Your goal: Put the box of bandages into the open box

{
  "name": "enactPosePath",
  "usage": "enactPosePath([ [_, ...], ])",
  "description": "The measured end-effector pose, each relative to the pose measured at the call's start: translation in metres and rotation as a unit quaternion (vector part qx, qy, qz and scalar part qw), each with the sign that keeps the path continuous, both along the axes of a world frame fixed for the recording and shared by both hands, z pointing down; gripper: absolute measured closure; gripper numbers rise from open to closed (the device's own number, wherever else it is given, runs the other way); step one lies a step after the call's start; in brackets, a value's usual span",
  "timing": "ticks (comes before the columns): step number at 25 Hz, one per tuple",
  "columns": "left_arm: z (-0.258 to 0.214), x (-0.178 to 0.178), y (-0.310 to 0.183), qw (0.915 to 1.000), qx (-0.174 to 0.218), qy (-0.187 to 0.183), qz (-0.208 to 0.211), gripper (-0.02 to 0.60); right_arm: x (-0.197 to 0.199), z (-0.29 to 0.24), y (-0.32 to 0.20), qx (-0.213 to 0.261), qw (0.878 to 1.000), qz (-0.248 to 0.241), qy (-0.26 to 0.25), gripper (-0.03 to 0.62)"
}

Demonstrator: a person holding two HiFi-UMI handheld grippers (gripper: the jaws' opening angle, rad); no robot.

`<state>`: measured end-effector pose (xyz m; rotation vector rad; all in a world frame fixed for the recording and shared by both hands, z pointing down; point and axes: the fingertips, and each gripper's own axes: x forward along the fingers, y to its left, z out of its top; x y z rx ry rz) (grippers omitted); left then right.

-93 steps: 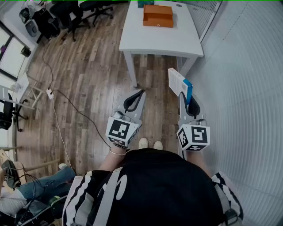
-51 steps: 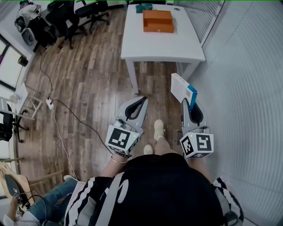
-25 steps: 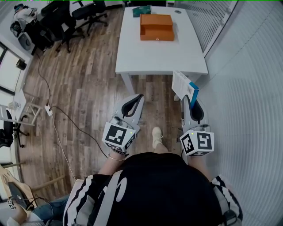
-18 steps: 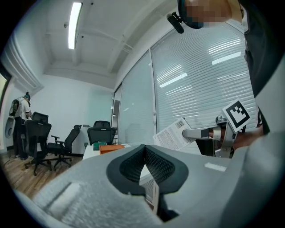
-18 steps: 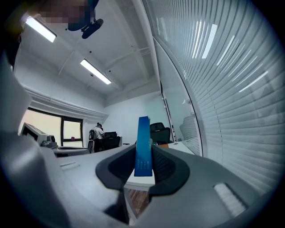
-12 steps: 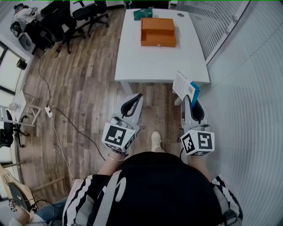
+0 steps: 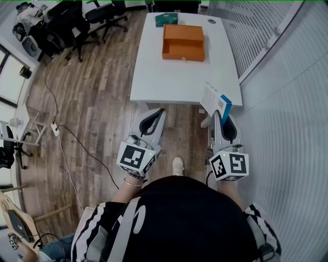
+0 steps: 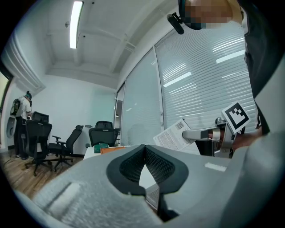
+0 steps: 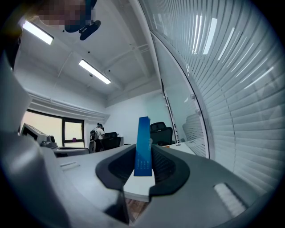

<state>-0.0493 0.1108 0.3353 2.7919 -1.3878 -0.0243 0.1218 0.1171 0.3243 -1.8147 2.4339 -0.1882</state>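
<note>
An office with a wood-plank floor, seen from above a standing person. At far left, black office chairs [image 7: 97, 13]. Left of centre, the left gripper [image 7: 160, 110] points level toward a white table [image 7: 174, 77]; its jaws are pressed together with nothing between them.

On the far half of the table sits the open orange box [image 7: 183, 42], with a small green box [image 7: 166, 19] beyond it. Compared with a few seconds ago the table has drawn much closer: its near edge now lies just ahead of both gripper tips. The approach looks nearly done, but the orange box is still well ahead.

To the right, the right gripper [image 7: 218, 113] clamps the box of bandages [image 7: 214, 100], white with a blue end, by its thin sides. Its long axis runs out past the jaw tips toward the table, tilted up and slightly left. At far right, a slatted wall [image 7: 287, 102].
</note>
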Motion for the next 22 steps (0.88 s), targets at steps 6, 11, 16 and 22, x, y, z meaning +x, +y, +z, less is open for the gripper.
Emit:
enactPosePath([
  [6,-0.002,0.009,-0.027,0.9999,0.003,0.002,-0.009,0.580,0.008,-0.003,-0.029,0.007,1.000,-0.012,0.000,0.513],
  [11,-0.005,0.018,-0.045,0.9998,0.008,0.005,-0.016,0.580,0.016,-0.004,-0.050,0.011,1.000,-0.018,-0.001,0.513],
  [16,-0.005,0.024,-0.057,0.9998,0.007,0.006,-0.019,0.580,0.022,-0.002,-0.063,0.010,1.000,-0.022,-0.003,0.513],
  [22,-0.005,0.029,-0.065,0.9998,0.009,0.004,-0.017,0.580,0.025,-0.003,-0.071,0.014,1.000,-0.024,-0.008,0.513],
])
